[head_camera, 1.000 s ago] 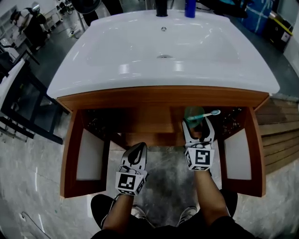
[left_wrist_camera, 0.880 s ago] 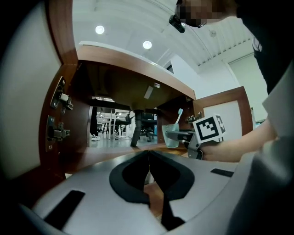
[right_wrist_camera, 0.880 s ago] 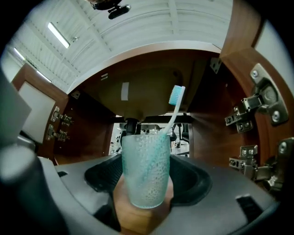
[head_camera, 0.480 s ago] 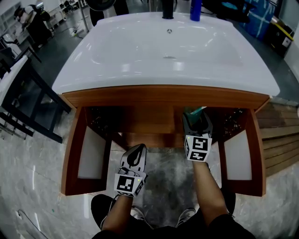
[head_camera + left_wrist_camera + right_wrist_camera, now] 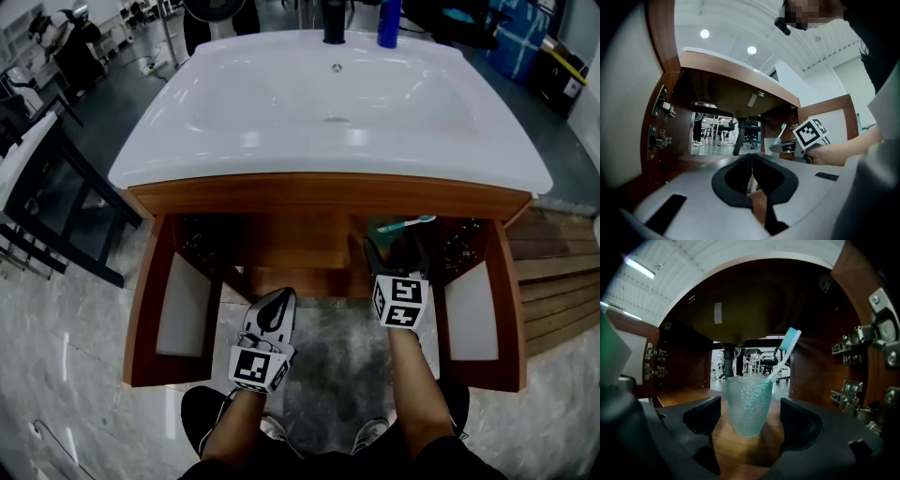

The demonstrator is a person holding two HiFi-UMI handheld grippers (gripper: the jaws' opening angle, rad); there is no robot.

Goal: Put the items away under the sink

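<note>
Wooden cabinet floor (image 5: 740,448) under the sink: one dimpled translucent cup (image 5: 748,404) is stood upright on it, in the right part of the cabinet. White sink top (image 5: 234,141): a blue bottle (image 5: 388,23) and a black fixture (image 5: 334,23) are set at its back rim.

Overhead light leaves soft glare patches on the glossy white ceramic basin top (image 5: 281,103); the dark brown wooden cabinet interior (image 5: 813,357) beneath sits in deep shadow; round white ceiling lamps (image 5: 704,33) burn out in the left gripper view; every view bows at its edges, with black corners; the nearest jaws look soft.
</note>
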